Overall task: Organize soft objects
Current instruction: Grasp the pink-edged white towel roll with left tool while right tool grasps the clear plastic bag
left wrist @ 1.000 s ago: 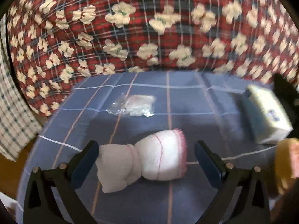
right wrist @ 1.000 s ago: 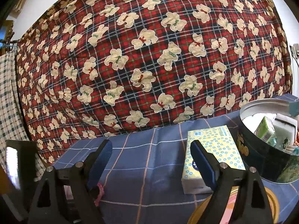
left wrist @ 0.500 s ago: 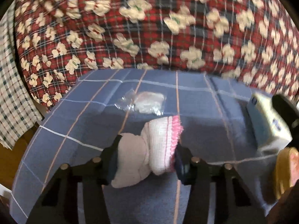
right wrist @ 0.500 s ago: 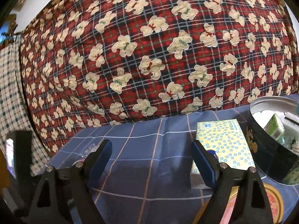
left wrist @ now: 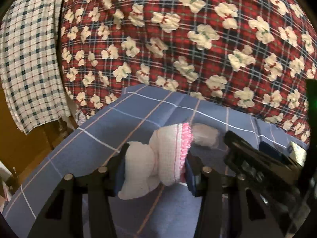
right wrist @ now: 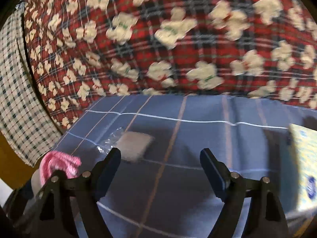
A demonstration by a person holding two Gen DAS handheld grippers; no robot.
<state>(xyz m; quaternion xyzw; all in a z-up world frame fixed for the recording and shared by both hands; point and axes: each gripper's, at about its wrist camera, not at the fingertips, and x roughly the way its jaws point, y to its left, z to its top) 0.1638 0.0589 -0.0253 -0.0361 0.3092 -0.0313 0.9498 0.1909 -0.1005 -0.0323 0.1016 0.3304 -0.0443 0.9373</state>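
A white knitted sock bundle with a pink frilled rim (left wrist: 164, 158) is pinched between the pads of my left gripper (left wrist: 156, 156), which is shut on it just above the blue checked tablecloth (left wrist: 99, 138). In the right wrist view the bundle's pink rim (right wrist: 59, 164) shows at the lower left. A white pad in a clear plastic wrapper (right wrist: 134, 145) lies on the cloth, just beyond my right gripper's left fingertip. My right gripper (right wrist: 160, 154) is open, its jaws closing slightly with nothing between them. The same pad (left wrist: 206, 136) lies behind the bundle.
A yellow dotted tissue box (right wrist: 303, 168) stands at the right. A red plaid cloth with cream bears (left wrist: 178, 39) rises behind the table. A white and green checked cloth (left wrist: 29, 59) hangs at the left, past the table's edge. My right gripper's black body (left wrist: 257, 158) sits beside the bundle.
My left gripper has closed on the sock bundle and carried it left. My right gripper has swung left toward the wrapped pad; the round tin has left its view.
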